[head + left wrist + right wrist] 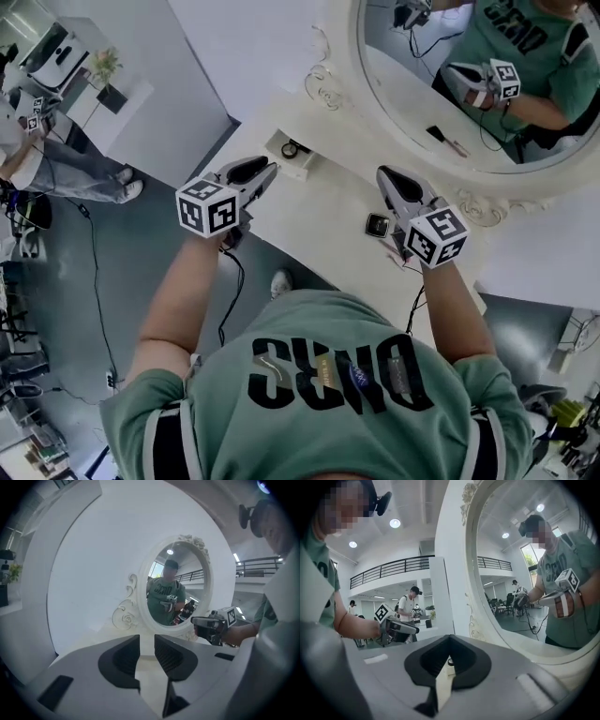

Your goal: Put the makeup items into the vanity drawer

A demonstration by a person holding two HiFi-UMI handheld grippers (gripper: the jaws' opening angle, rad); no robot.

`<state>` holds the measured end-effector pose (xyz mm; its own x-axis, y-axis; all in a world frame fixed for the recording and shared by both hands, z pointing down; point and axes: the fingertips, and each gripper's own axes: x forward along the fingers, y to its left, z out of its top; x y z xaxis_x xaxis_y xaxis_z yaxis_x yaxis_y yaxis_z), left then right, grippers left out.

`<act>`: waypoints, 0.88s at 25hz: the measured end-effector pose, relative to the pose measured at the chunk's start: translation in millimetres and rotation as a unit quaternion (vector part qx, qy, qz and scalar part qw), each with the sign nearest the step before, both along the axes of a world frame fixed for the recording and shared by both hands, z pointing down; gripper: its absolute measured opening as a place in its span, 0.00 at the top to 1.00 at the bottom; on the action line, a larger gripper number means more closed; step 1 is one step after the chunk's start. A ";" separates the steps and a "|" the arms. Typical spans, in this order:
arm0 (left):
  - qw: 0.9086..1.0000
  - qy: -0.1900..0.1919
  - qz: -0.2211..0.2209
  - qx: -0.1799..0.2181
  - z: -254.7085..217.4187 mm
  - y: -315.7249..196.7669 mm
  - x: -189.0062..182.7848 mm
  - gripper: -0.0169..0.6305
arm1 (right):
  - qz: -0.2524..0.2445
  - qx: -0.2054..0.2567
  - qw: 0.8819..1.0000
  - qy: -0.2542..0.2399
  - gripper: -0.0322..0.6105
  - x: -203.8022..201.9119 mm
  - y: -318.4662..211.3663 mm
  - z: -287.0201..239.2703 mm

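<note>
A small white drawer [302, 165] stands pulled out at the vanity's left edge, with a round dark makeup item [290, 149] inside. A small square compact [377, 225] lies on the white tabletop [328, 211] beside my right gripper. My left gripper [267, 170] hovers just right of the drawer; in its own view the jaws [146, 641] stand apart with nothing between them. Near the mirror's lower rim my right gripper [386, 174] hovers over the tabletop, its jaw tips [449, 638] touching and empty.
A large oval mirror [469, 84] in an ornate white frame [328, 84] rises behind the table and reflects me and a brush. Grey floor with cables lies off the table's left edge. Another person [37, 159] stands far left.
</note>
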<state>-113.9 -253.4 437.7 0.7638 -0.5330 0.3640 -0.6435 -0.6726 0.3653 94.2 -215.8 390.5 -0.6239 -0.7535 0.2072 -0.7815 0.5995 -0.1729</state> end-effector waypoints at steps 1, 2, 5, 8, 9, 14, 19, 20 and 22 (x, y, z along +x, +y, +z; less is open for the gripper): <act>1.000 0.010 -0.008 0.012 -8.9 6.6 -1.0 0.84 | 0.001 0.000 1.000 -0.001 0.94 2.5 3.9 -3.5; 0.999 0.020 -0.017 0.024 -17.1 12.8 -1.6 0.89 | 0.003 0.000 1.000 -0.003 0.94 5.1 7.3 -6.7; 0.997 0.059 -0.034 0.048 -35.0 32.8 2.5 0.97 | 0.005 0.005 1.000 -0.007 0.94 12.9 15.8 -17.1; 0.994 0.091 -0.033 0.058 -42.7 59.5 11.3 0.97 | 0.003 0.013 1.000 -0.012 0.94 18.0 25.8 -28.3; 0.993 0.092 -0.031 0.064 -44.6 67.5 13.6 0.97 | 0.003 0.015 1.000 -0.015 0.94 19.2 29.8 -31.3; 0.991 0.081 -0.017 0.110 -64.3 89.1 24.4 0.97 | 0.000 0.012 0.999 -0.034 0.94 25.8 52.4 -33.6; 0.989 0.076 -0.002 0.124 -78.6 90.7 36.7 0.97 | 0.005 0.003 0.999 -0.039 0.94 30.1 64.7 -23.2; 0.989 0.074 0.001 0.124 -79.1 90.4 39.1 0.97 | 0.005 0.002 0.999 -0.038 0.94 30.0 65.9 -21.8; 0.990 0.069 0.005 0.126 -79.6 90.0 43.2 0.97 | 0.004 0.001 0.999 -0.037 0.94 29.3 67.8 -20.6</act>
